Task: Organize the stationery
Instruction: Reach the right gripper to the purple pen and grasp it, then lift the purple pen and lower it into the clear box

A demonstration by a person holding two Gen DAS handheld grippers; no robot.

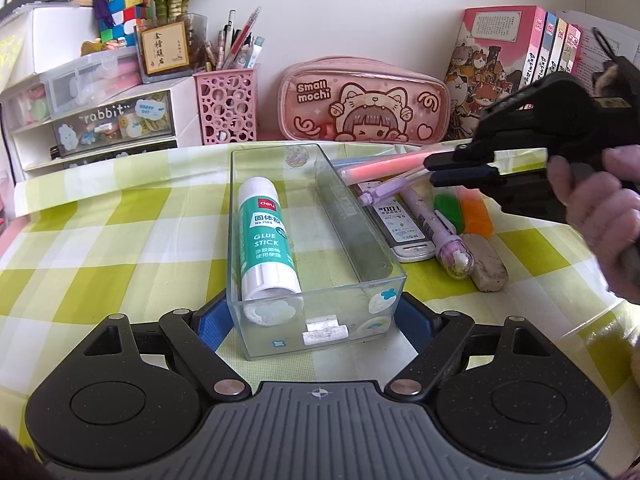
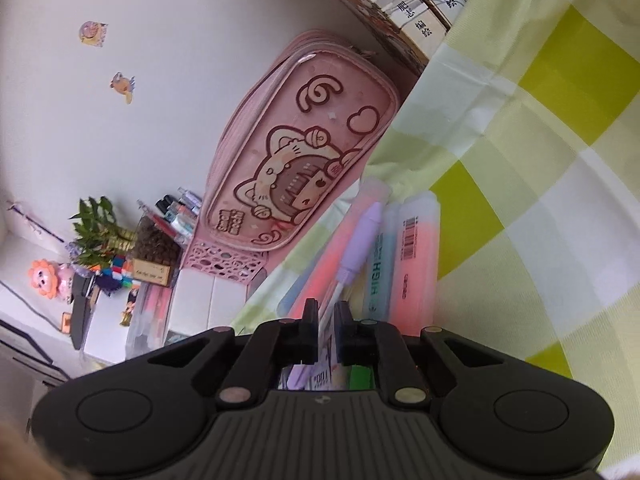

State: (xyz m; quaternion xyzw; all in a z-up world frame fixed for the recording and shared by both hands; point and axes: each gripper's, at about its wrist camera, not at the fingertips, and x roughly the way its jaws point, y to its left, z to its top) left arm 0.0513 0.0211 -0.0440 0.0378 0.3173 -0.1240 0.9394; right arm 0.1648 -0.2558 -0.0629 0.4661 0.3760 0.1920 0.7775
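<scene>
Left gripper (image 1: 316, 320) clamps the near end of a clear plastic tray (image 1: 360, 280) on the green checked tablecloth (image 1: 100, 240), a pad on each side wall. A glue stick (image 1: 266, 236) lies along the tray's left side. Right gripper (image 2: 326, 312), jaws nearly together, pinches a thin white-tipped purple pen (image 2: 358, 248) over the highlighters (image 2: 414, 256) right of the tray. Pink pencil case (image 1: 364, 100) sits far, by the wall.

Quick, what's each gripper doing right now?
Left gripper: closed on the clear box.
Right gripper: closed on the purple pen.
</scene>
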